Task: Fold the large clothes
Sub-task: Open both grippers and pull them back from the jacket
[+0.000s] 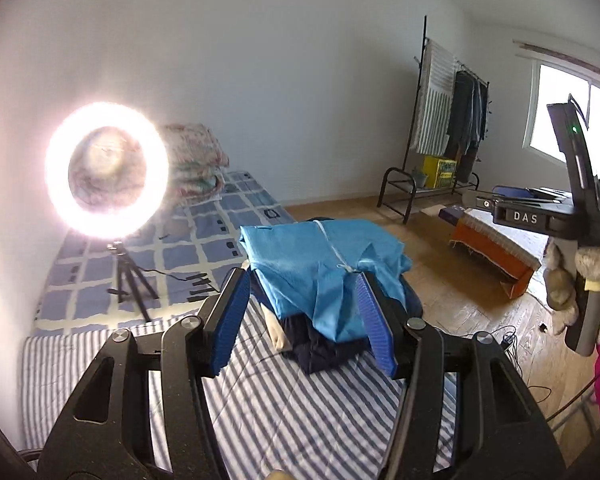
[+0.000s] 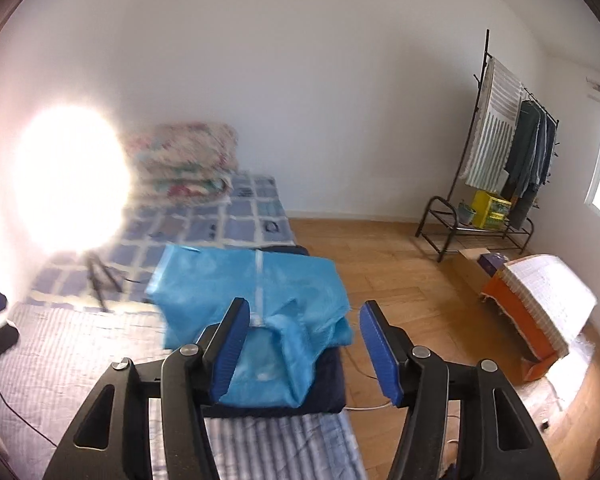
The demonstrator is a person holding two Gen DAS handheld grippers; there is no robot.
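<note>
A folded light blue garment with a white zip line lies on top of folded dark navy clothes on the striped bed sheet. My left gripper is open and empty, just in front of the pile. My right gripper is open and empty above the near edge of the blue garment and navy pile. The right gripper's body shows at the right of the left wrist view, held in a gloved hand.
A bright ring light on a tripod stands on the blue checked bedding at left. A folded floral quilt lies at the bed head. A clothes rack, orange box and cables are on the wooden floor at right.
</note>
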